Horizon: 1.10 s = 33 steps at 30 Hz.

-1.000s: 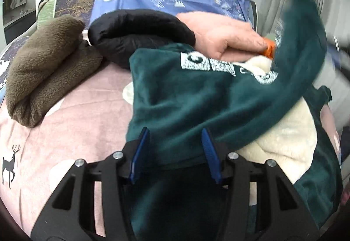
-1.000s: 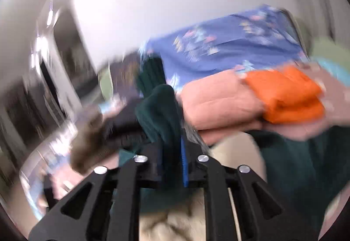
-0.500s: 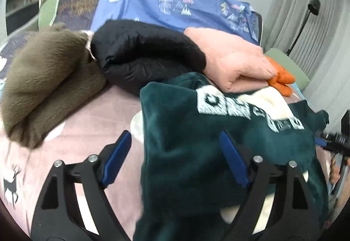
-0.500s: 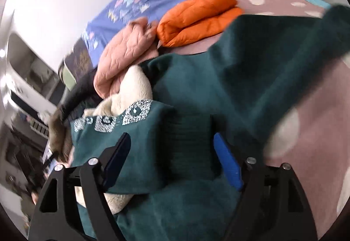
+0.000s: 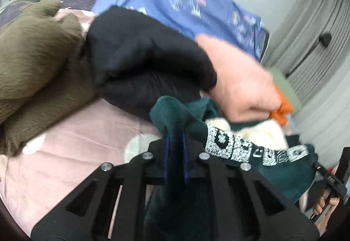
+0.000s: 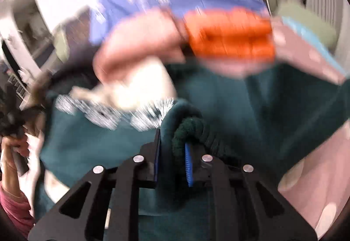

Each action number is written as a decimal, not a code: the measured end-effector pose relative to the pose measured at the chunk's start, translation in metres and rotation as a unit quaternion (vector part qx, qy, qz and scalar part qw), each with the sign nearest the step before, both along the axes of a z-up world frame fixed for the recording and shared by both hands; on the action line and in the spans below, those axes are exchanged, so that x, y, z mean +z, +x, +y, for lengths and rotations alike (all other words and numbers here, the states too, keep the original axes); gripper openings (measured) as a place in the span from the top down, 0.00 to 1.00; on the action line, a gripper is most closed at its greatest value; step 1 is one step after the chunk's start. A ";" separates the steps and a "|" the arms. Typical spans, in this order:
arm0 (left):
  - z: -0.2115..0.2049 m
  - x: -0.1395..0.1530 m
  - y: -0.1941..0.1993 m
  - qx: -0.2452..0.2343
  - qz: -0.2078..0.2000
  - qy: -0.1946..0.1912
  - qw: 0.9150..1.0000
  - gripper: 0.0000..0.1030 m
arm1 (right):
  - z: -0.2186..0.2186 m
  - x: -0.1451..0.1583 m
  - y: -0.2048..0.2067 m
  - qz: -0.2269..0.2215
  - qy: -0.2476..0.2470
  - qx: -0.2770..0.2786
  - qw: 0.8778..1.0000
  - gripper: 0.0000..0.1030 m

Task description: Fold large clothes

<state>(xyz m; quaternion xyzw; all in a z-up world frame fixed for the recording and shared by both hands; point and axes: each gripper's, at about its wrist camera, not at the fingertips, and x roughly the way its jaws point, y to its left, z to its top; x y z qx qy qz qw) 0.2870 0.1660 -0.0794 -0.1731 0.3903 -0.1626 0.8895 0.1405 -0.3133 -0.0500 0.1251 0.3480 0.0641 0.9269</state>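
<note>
While both tongs clench it | left tongs (image 5: pixel 175 142), right tongs (image 6: pixel 172 142) pinch dark green fleece garment (image 5: pixel 273 175) | stretched sideways between them over pink bed (image 5: pixel 76 131) | neither hand nearer

**Both my grippers pinched tight**

My left gripper (image 5: pixel 175 153) has its two blue pads drawn close together, with only a narrow fold of dark green cloth squeezed between them. Its black frame fills the lower part of the left wrist view, fingers pointing forward and slightly up.

My right gripper (image 6: pixel 172 157) is likewise clamped, its blue pads nipping a rolled edge of the same green cloth; this view is blurred.

At the far right of the left wrist view my right hand (image 5: pixel 326 203) wraps its handle. At the far left of the right wrist view my left hand (image 6: pixel 13 149) grips its own handle, pink sleeve below.
</note>
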 end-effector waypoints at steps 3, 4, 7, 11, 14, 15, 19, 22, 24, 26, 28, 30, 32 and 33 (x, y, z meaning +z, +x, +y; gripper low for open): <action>0.006 -0.011 0.000 0.009 -0.002 0.038 0.999 0.89 | 0.009 0.028 -0.008 -0.071 -0.019 0.004 0.997 0.82; 0.006 -0.019 0.001 0.012 0.002 0.046 0.999 0.88 | 0.014 0.021 -0.003 -0.065 -0.050 0.000 0.997 0.81; 0.007 -0.030 0.000 0.021 0.006 0.047 0.999 0.79 | 0.020 -0.039 0.029 0.044 -0.151 -0.021 0.987 0.67; 0.012 0.000 -0.025 0.031 -0.045 0.053 0.997 0.59 | -0.001 -0.059 0.018 0.061 -0.120 -0.044 0.990 0.50; -0.005 0.034 -0.051 0.001 -0.091 0.049 0.995 0.55 | -0.009 -0.027 0.003 0.009 -0.084 -0.058 0.995 0.49; -0.014 0.040 -0.058 -0.016 -0.100 0.038 0.994 0.51 | -0.006 -0.017 -0.001 -0.011 -0.075 -0.053 0.996 0.53; -0.074 0.029 -0.075 -0.100 -0.085 0.010 0.991 0.42 | 0.017 -0.005 -0.002 -0.048 -0.032 0.001 0.998 0.61; -0.120 -0.015 -0.071 -0.127 -0.032 0.084 0.988 0.38 | 0.034 -0.066 0.030 0.063 -0.083 -0.003 0.995 0.63; -0.140 -0.057 -0.070 -0.135 -0.026 0.148 0.979 0.36 | 0.034 -0.101 0.040 0.071 -0.090 -0.014 0.993 0.62; -0.133 -0.054 -0.072 -0.134 -0.029 0.131 0.982 0.36 | 0.039 -0.095 0.037 0.060 -0.112 -0.017 0.992 0.61; -0.128 -0.051 -0.069 -0.142 -0.015 0.125 0.982 0.36 | 0.039 -0.091 0.039 0.066 -0.112 -0.018 0.991 0.61; -0.127 -0.048 -0.070 -0.141 -0.014 0.131 0.981 0.36 | 0.037 -0.091 0.039 0.066 -0.105 -0.015 0.992 0.61; -0.127 -0.036 -0.076 -0.127 0.001 0.124 0.984 0.39 | 0.034 -0.085 0.036 0.063 -0.092 -0.023 0.994 0.62; -0.128 -0.024 -0.081 -0.135 -0.004 0.093 0.986 0.41 | 0.037 -0.077 0.026 0.054 -0.090 -0.026 0.994 0.62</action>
